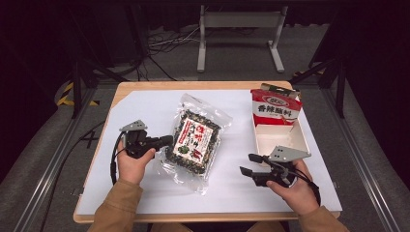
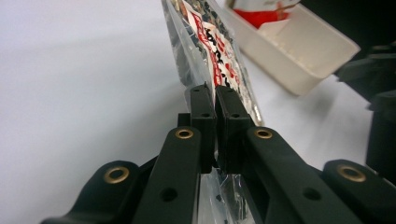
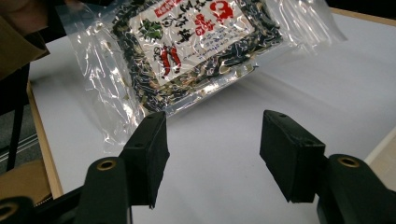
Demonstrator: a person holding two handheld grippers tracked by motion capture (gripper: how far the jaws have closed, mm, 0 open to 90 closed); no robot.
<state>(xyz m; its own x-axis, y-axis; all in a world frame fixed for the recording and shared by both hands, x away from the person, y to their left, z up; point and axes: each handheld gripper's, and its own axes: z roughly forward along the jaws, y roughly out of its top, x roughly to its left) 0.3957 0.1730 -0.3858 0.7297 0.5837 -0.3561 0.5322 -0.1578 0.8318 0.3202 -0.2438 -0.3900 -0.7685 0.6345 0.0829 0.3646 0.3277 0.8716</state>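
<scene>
High view: a clear snack bag [image 1: 196, 140] is seen mid-counter, long axis running away from the person. Its left edge is pinched by the closed left hand-held gripper [image 1: 167, 141]. The right hand-held gripper [image 1: 250, 164] is held wide open and empty, just right of the bag.

Glossy clear-plastic snack bag [image 1: 196, 140] — matt (paper) table cover [image 1: 145, 108].

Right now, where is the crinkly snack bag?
In the high view, the snack bag lies mid-table, left of the white box, its edge pinched by the left gripper.
</scene>
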